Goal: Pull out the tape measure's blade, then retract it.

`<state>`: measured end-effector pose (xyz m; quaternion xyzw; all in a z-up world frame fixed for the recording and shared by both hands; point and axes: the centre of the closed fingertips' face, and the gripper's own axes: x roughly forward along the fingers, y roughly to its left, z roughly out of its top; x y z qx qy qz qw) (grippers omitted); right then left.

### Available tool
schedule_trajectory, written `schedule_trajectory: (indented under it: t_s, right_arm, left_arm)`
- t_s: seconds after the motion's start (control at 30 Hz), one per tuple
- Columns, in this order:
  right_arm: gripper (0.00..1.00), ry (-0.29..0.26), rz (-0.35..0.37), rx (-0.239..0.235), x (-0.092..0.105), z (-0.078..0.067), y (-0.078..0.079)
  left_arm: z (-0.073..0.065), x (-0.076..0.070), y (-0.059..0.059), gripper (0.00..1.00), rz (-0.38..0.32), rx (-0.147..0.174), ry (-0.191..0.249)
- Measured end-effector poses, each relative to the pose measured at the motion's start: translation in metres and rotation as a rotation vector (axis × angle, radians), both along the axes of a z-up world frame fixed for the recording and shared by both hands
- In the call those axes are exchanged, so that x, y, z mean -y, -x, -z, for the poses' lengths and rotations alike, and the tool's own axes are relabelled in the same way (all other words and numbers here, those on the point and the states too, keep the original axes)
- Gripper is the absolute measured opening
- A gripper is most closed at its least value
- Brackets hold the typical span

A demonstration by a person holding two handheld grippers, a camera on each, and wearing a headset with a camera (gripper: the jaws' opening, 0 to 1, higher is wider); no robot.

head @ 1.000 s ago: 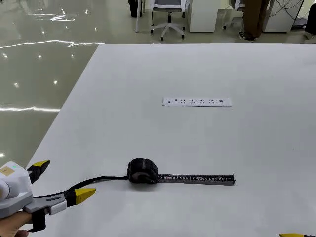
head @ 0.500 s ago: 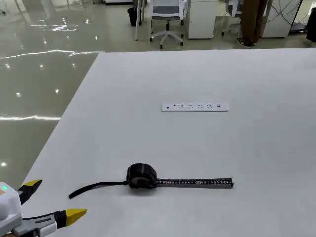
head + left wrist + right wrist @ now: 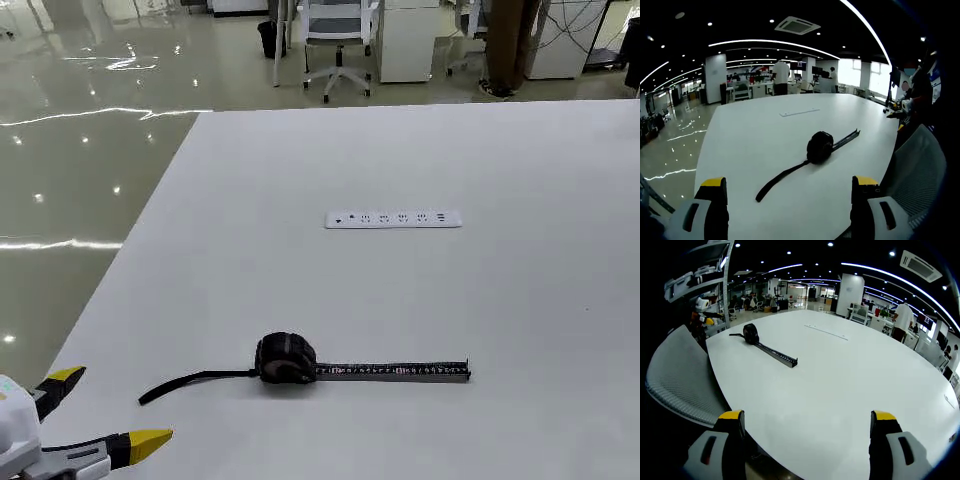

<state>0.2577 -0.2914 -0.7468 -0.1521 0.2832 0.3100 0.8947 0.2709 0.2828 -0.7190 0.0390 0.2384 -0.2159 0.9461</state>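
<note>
A black tape measure point(image 3: 287, 358) lies toward the near side of a white table point(image 3: 300, 160). Its blade point(image 3: 395, 371) is drawn out flat to the right across the tabletop, and a black strap point(image 3: 190, 382) trails from the opposite side of the case toward the near left corner. The left gripper point(image 3: 108, 408) hangs at that corner, its two yellow-tipped fingers point(image 3: 150, 440) spread wide and holding nothing. The free end of the strap lies near the fingers without touching them, and the case sits farther in.

In the left gripper view the tape measure rests straight ahead between the two parted tips, strap end nearest and blade running away behind the case. The right gripper point(image 3: 807, 415) is likewise spread wide and empty at the table's edge. In the right gripper view the tape measure sits well apart from it, up and to the left, with the hooked end of the blade the nearest part.

Graduation marks run the length of the blade, but the figures are too small to read, and no brand can be made out on the case. A white power strip point(image 3: 393, 219) lies farther back on the table, well apart from the tape measure and roughly parallel to the blade, its markings also too small to read. An office chair point(image 3: 340, 25) stands on the glossy floor point(image 3: 80, 150) beyond the table.
</note>
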Motion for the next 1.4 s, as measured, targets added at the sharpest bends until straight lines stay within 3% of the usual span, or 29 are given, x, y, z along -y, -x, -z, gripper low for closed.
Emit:
schedule_trajectory:
  t_s: [0.1, 0.37, 0.63, 0.73, 0.8, 1.4]
  right_arm:
    - [1.0, -0.001, -0.004, 0.003, -0.001, 0.0, 0.001]
    - [1.0, 0.002, -0.01, 0.004, 0.0, 0.0, 0.001]
    - [1.0, 0.001, -0.018, 0.003, -0.002, 0.001, 0.001]
    - [1.0, 0.002, -0.021, 0.002, -0.002, 0.001, 0.002]
    - [1.0, 0.003, -0.021, 0.001, -0.002, 0.001, 0.002]
    - [1.0, 0.01, -0.014, -0.007, 0.004, -0.001, 0.001]
  left_arm:
    - [0.002, 0.003, 0.001, 1.0, 0.002, -0.015, 0.009]
    - [-0.003, 0.008, -0.001, 1.0, 0.014, 0.001, 0.012]
    - [-0.002, 0.009, -0.002, 1.0, 0.018, -0.005, 0.001]
    - [-0.006, 0.009, -0.004, 1.0, 0.024, 0.014, -0.001]
    - [-0.005, 0.008, -0.004, 1.0, 0.02, 0.001, -0.004]
    - [-0.004, 0.013, -0.008, 1.0, 0.027, -0.01, -0.011]
